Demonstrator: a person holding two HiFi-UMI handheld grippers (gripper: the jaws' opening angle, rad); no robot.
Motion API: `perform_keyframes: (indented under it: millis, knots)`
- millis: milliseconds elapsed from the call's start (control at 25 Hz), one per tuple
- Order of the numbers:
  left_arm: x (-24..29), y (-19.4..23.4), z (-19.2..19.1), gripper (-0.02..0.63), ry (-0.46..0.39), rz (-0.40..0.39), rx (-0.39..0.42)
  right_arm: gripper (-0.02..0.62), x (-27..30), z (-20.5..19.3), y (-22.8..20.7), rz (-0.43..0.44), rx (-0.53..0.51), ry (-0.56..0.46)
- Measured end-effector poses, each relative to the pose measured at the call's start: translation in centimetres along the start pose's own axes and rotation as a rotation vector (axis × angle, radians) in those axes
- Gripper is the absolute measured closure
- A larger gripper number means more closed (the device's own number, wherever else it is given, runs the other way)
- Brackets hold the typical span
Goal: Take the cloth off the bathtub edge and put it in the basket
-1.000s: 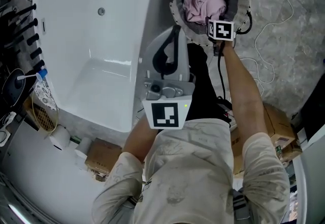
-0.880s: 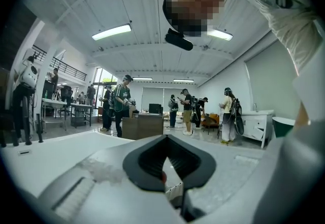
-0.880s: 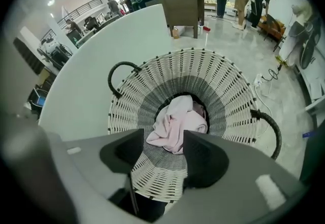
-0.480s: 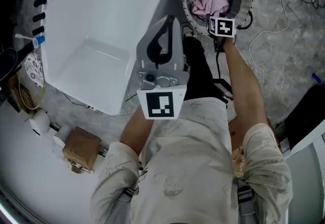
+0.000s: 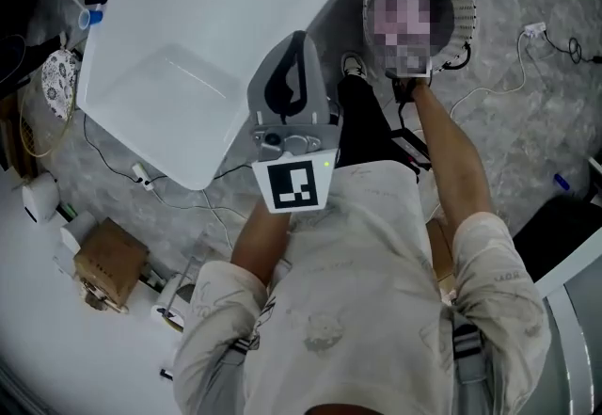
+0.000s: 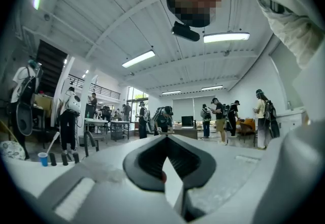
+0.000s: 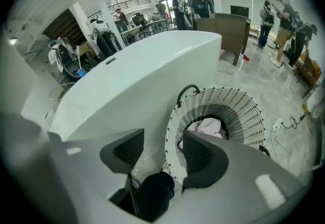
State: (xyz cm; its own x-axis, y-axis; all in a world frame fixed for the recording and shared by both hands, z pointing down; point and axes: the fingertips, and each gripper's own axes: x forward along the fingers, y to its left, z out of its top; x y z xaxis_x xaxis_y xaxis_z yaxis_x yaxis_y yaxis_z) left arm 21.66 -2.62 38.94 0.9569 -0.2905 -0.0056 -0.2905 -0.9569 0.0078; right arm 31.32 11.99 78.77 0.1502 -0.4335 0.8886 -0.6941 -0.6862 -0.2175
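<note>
Head view: a glossy white bathtub [image 5: 179, 55] occupies the upper left of the grey marbled floor [image 5: 527, 131]. A round white woven basket [image 5: 467, 18] stands on that floor just beside the tub's outer wall; its contents cannot be read in this view. The left tool [image 5: 297, 48] is raised before the person's chest, apart from tub and basket. The person's right forearm [image 5: 451, 159] reaches to the basket's near rim. Left gripper view: this tool points up towards a white ceiling [image 6: 127, 20], its tips together, nothing gripped. Right gripper view: the right tool [image 7: 163, 139] hangs above the basket's rim, jaws moderately apart and gripping nothing, with a dark trouser leg [image 7: 152, 195] showing beneath the gap. The crumpled pink cloth [image 7: 209, 127] lies inside the basket, clear of both pads.
</note>
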Motion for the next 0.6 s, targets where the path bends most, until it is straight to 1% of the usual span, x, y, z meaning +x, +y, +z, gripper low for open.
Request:
perform_keyframes:
  millis: [120,280,440,600]
  knots:
    - [-2.5,2.8,1.0,0.604,-0.019,0.072,0.005,0.350,-0.4,0.6,2.5,0.036,-0.051,-0.011]
    - [-6.2,6.5,2.0,0.604,-0.029,0.184,0.017,0.350,-2.0,2.2,6.0,0.065,-0.147,-0.047]
    - [-10.0,9.6,2.5,0.604,-0.019,0.287,0.012,0.350,-4.4,3.6,10.1,0.106,-0.268,-0.116]
    - [-14.2,12.9,3.4,0.604,-0.025,0.391,0.018,0.350,-7.0,5.8,16.2,0.185,-0.380,-0.198]
